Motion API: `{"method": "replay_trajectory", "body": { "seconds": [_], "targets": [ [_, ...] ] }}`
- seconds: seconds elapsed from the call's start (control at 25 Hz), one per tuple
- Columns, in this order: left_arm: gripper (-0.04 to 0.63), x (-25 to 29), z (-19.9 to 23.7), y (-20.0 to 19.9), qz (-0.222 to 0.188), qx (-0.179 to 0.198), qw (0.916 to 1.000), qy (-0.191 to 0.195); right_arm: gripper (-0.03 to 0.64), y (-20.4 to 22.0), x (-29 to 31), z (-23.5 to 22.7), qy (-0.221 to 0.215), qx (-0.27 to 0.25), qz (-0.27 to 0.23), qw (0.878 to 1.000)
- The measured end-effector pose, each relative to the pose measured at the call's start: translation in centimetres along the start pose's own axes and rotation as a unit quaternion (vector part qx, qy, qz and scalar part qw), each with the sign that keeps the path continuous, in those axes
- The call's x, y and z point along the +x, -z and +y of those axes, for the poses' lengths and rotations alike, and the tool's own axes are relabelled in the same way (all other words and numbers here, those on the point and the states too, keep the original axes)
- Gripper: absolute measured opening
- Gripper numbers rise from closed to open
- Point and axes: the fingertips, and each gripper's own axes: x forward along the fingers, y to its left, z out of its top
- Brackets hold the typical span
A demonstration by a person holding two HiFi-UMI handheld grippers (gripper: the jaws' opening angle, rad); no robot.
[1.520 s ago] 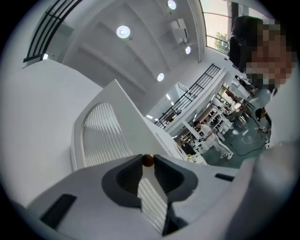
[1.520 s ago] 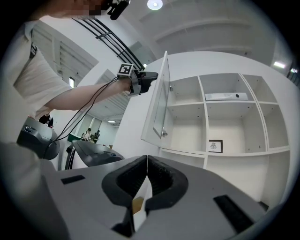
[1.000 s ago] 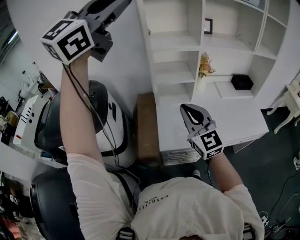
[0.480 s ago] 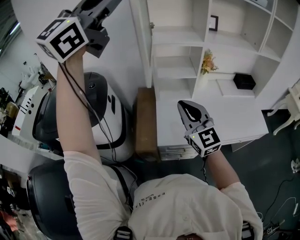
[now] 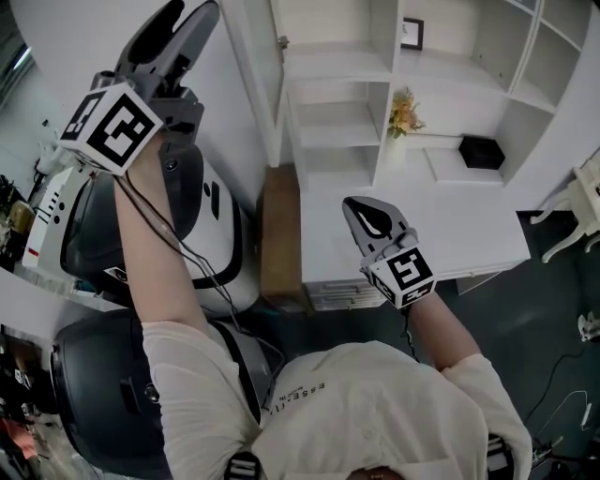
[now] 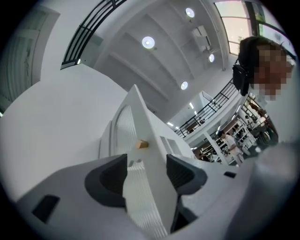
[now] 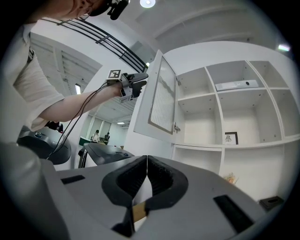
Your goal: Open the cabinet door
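The white cabinet door [image 7: 161, 96], with a slatted panel, stands swung wide from the open shelf cabinet [image 7: 220, 131]. In the head view the door [image 5: 253, 84] shows edge-on at the top. My left gripper [image 5: 192, 14] is raised beside the door's free edge. Its jaws have just been opening and now stand apart. Seen from the left gripper [image 6: 145, 168], the door's edge [image 6: 140, 197] lies between the jaws, and a small wooden knob [image 6: 142, 144] shows further up. My right gripper [image 5: 361, 211] hangs over the desk, its pads [image 7: 140, 180] pressed together on nothing.
The shelves hold a small framed picture [image 5: 410, 33], a vase of flowers [image 5: 403, 111] and a black box [image 5: 483, 152]. A white desk [image 5: 459, 239] lies below them, with a brown low unit [image 5: 278, 234] to its left. Dark rounded machines [image 5: 178, 225] stand at the left.
The left gripper has come down and to the left, and its jaws have opened off the door's edge. The door stands wider open. The right gripper has hardly moved.
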Motion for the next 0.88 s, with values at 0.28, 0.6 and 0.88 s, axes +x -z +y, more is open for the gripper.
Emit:
{"method": "replay_trajectory", "body": {
  "seconds": [0.28, 0.6, 0.88],
  "targets": [
    [0.244, -4.5, -4.4, 1.6, 0.023, 0.065, 0.9949, -0.074, 0.015, 1.3, -1.8, 0.9, -0.030, 0.015, 0.008, 0.999],
    [0.236, -8.4, -12.1, 7.4, 0.088, 0.091, 0.9868, -0.101, 0.015, 0.9, -4.9, 0.3, -0.034, 0.025, -0.017, 0.999],
    [0.213, -10.5, -19.3, 15.5, 0.161, 0.065, 0.9817, -0.078, 0.015, -0.1, -7.5, -0.7, -0.035, 0.013, -0.053, 0.998]
  ]
}}
